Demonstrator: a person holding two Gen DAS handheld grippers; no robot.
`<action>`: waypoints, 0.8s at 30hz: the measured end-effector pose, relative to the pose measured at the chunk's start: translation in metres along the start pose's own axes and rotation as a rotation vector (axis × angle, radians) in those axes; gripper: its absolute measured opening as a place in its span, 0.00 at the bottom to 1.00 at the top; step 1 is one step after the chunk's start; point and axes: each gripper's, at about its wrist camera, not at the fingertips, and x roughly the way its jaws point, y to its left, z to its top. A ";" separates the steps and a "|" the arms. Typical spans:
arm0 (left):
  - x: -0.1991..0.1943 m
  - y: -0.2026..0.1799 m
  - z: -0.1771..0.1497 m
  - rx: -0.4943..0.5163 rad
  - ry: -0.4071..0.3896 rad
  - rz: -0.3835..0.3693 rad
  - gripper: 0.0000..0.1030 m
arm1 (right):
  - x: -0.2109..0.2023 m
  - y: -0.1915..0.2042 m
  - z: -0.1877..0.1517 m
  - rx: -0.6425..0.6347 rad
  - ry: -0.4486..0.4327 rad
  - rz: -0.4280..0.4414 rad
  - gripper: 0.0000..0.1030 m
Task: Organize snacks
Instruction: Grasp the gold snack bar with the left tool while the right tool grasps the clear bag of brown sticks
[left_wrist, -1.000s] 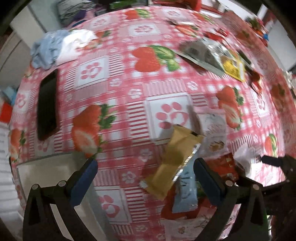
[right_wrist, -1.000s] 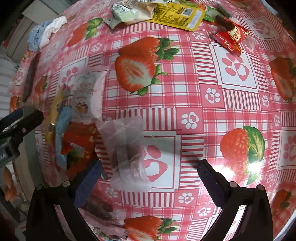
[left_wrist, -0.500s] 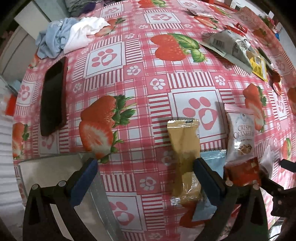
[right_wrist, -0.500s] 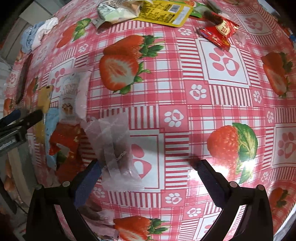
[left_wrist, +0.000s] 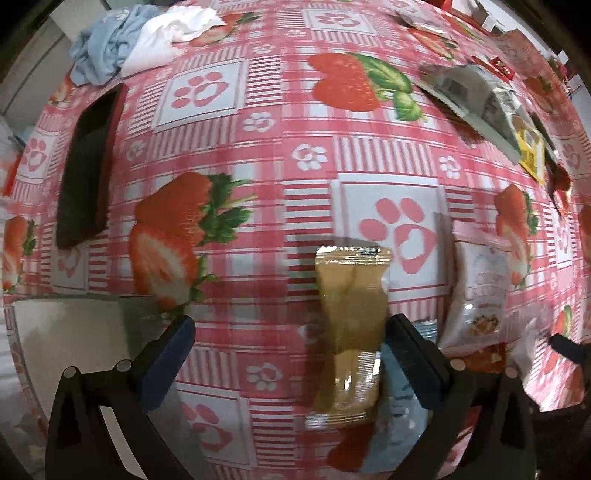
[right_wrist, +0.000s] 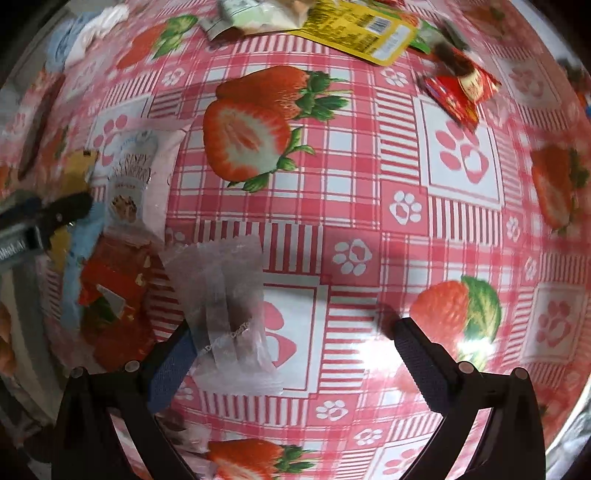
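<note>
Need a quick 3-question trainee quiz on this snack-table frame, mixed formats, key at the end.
1. True or false: the left gripper is shut on the tan snack bar.
2. Which packet lies nearest the right gripper? A) yellow pouch B) translucent packet C) red wrapper
3. Fill in: the black phone lies flat on the ____ tablecloth.

Key:
1. False; its jaws are open and the bar lies beside the right finger.
2. B
3. strawberry-print

The tan foil snack bar (left_wrist: 349, 325), airborne and tilted a second ago, now lies flat on the tabletop. It rests straight beside the left gripper (left_wrist: 288, 354), whose jaws gape wide.
</note>
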 end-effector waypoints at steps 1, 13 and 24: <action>0.000 0.003 0.000 0.003 -0.002 0.010 1.00 | 0.000 0.001 0.000 0.000 -0.002 0.000 1.00; 0.015 0.025 -0.002 -0.086 0.024 -0.043 1.00 | 0.001 -0.003 -0.001 0.006 0.007 0.000 1.00; 0.018 0.024 -0.002 -0.148 0.078 -0.030 1.00 | 0.004 -0.002 0.003 0.022 0.026 0.004 1.00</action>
